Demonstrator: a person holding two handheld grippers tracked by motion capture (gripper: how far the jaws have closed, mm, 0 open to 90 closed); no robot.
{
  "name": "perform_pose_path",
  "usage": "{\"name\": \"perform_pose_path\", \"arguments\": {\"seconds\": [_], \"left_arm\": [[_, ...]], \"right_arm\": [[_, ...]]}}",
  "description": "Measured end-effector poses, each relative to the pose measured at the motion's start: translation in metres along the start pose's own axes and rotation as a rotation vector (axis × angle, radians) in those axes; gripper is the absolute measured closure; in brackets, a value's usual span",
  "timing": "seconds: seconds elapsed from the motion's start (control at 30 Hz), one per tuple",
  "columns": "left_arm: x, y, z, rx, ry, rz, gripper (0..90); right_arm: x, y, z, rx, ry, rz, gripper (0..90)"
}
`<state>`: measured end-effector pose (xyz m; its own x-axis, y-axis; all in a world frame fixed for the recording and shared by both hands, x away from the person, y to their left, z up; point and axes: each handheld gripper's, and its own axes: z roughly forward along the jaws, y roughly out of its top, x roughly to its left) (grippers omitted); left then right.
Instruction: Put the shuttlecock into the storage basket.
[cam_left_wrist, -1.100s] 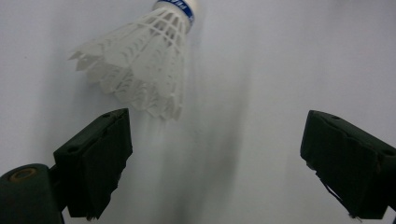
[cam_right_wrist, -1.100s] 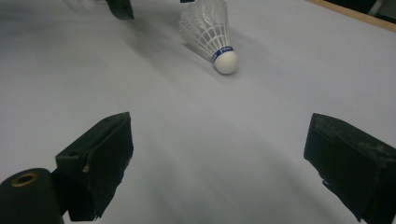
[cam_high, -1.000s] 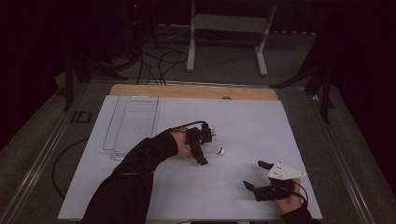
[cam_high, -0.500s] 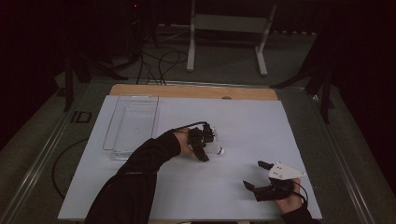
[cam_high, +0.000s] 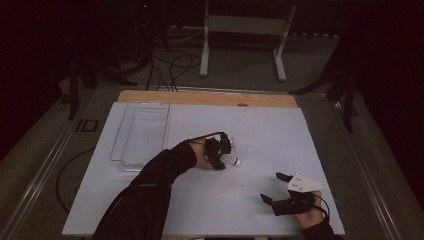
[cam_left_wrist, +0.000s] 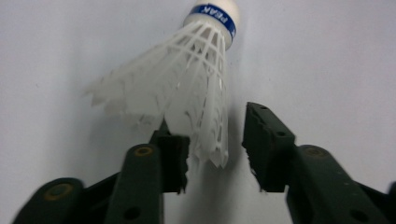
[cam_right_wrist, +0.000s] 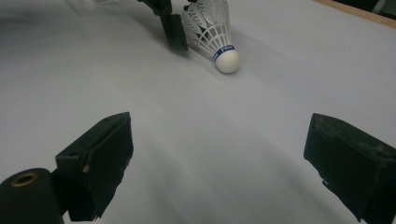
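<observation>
Shuttlecock (cam_left_wrist: 187, 88) lies mid-desk, my left gripper (cam_left_wrist: 215, 149) half-open around its thin skirt edge, which I fear crushes or slips; right gripper (cam_right_wrist: 219, 163) gapes wide, empty.

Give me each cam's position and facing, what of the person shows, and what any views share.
High view: above the person's side, facing forward and down on the white table; both sleeved forearms, left tool, right tool.
Left gripper view: on the left tool, looking along its jaws, which straddle the shuttlecock skirt.
Right gripper view: on the right tool, looking low across the table.
Shared: shuttlecock in all three.
</observation>
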<state>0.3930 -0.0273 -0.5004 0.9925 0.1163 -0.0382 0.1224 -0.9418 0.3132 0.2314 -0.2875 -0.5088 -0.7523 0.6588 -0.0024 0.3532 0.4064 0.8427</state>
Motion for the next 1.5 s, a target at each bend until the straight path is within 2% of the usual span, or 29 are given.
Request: {"name": "perform_pose_path", "arguments": {"seconds": [0.17, 0.2, 0.23, 0.57, 0.9, 1.03, 1.2, 1.33, 1.5], "left_arm": [[0.0, 0.002, 0.002, 0.005, 0.01, 0.024, 71.4], [0.0, 0.003, 0.003, 0.015, -0.003, 0.028, 71.4], [0.0, 0.003, 0.003, 0.021, -0.004, 0.024, 75.2], [0.001, 0.004, 0.004, 0.023, -0.012, 0.026, 88.2], [0.0, 0.009, -0.001, 0.014, 0.0, 0.028, 90.0], [-0.001, 0.01, -0.005, 0.005, -0.007, 0.038, 90.0], [-0.003, 0.012, -0.011, 0.011, -0.02, 0.022, 90.0], [-0.004, 0.013, -0.019, 0.015, -0.041, 0.021, 90.0], [-0.007, 0.013, -0.03, 0.017, -0.048, 0.026, 90.0]], "right_arm": [[0.0, 0.0, 0.0, 0.001, -0.001, -0.002, 8.0], [0.0, 0.0, 0.0, 0.0, 0.001, 0.0, 8.0], [0.0, 0.0, 0.0, 0.001, 0.0, -0.002, 8.0], [0.0, 0.0, 0.0, 0.0, 0.001, 0.0, 8.0], [0.0, 0.0, 0.0, -0.001, 0.001, -0.001, 8.0], [0.0, 0.0, 0.0, 0.0, 0.001, 0.001, 8.0], [0.0, 0.0, 0.0, -0.001, -0.002, -0.001, 8.0], [0.001, 0.0, 0.0, 0.002, -0.008, -0.007, 8.0], [0.001, 0.001, 0.0, 0.005, -0.021, -0.02, 8.1]]}}
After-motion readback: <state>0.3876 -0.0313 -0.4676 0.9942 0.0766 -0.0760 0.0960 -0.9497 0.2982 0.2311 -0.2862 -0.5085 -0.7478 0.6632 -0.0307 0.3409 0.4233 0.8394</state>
